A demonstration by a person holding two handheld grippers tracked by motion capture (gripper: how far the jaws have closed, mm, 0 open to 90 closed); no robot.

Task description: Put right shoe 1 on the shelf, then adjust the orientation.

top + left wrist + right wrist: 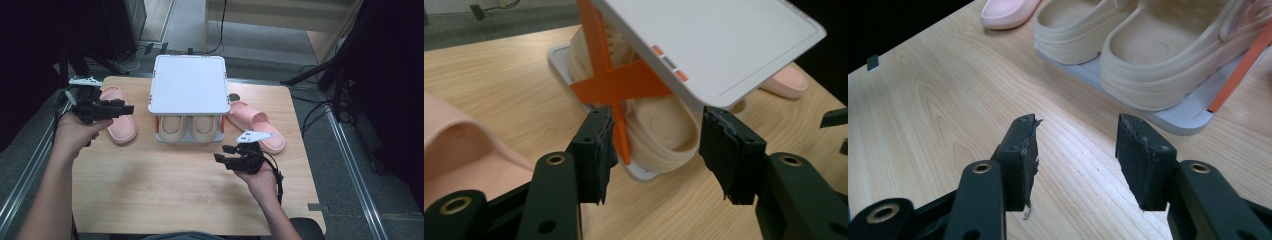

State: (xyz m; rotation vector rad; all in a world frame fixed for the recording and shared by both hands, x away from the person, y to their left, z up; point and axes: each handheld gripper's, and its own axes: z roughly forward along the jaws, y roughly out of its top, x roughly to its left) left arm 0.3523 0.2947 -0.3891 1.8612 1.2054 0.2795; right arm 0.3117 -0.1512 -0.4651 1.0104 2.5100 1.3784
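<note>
The white two-tier rack (187, 85) is seen at the far middle of the wooden counter (165, 185), with a pair of beige clogs (189, 127) tucked on its lower shelf. One pink slipper (118, 116) is laid left of the rack, another pink slipper (257, 126) right of it. The left gripper (127, 109) is held left of the rack, jaws apart and empty. The right gripper (221, 154) is held in front of the rack, jaws likewise apart, nothing between them.

So on the light wooden table (150, 190) I count one white two-tier shoe rack with orange cross braces (188, 85). Two beige rubber clogs (191, 128) sit on its lower shelf, plus two pink foam slides: one left (118, 120), one right (257, 125).
</note>
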